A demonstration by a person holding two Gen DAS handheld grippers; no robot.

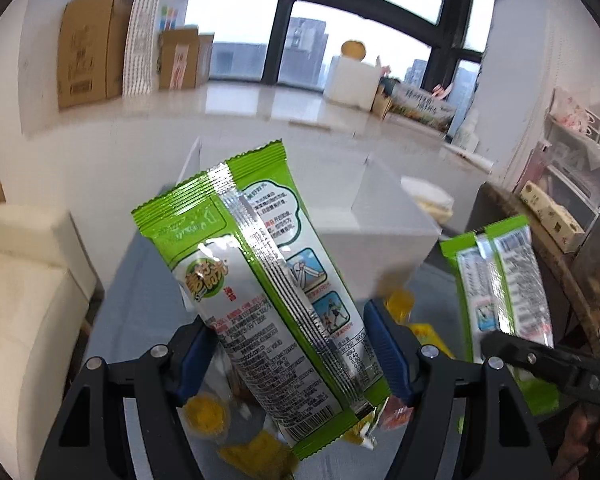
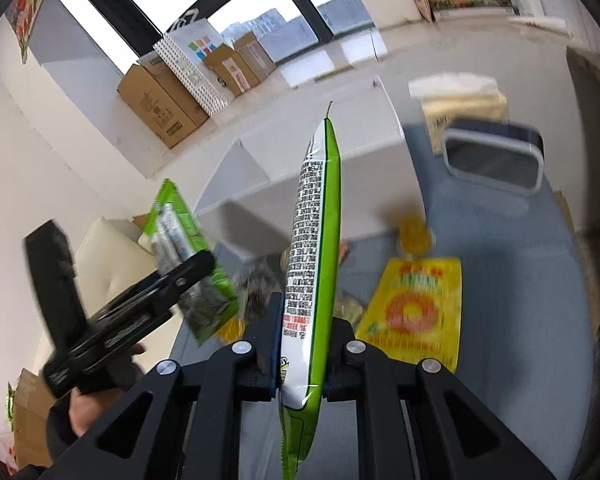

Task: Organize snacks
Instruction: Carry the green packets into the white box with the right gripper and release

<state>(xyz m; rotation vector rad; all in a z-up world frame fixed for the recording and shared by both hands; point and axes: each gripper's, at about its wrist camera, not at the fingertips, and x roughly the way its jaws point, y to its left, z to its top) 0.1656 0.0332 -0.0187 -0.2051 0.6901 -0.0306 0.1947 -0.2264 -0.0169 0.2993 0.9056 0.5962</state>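
A green-and-white snack packet [image 1: 278, 300] stands nearly upright between the blue pads of the left claw [image 1: 288, 356], its silver back seam and printed panels facing the camera, serrated top edge tilted to the left. A second green-and-white packet [image 2: 310, 264], seen edge-on, is pinched low on its body in the right claw [image 2: 302, 354] and rises tall and slim. Below on the blue surface [image 2: 500, 264] lie a flat yellow pouch [image 2: 414, 312] printed with an orange ring, a round yellow jelly cup [image 2: 414, 234] just beyond it, and more small yellow snacks [image 1: 206, 416], blurred.
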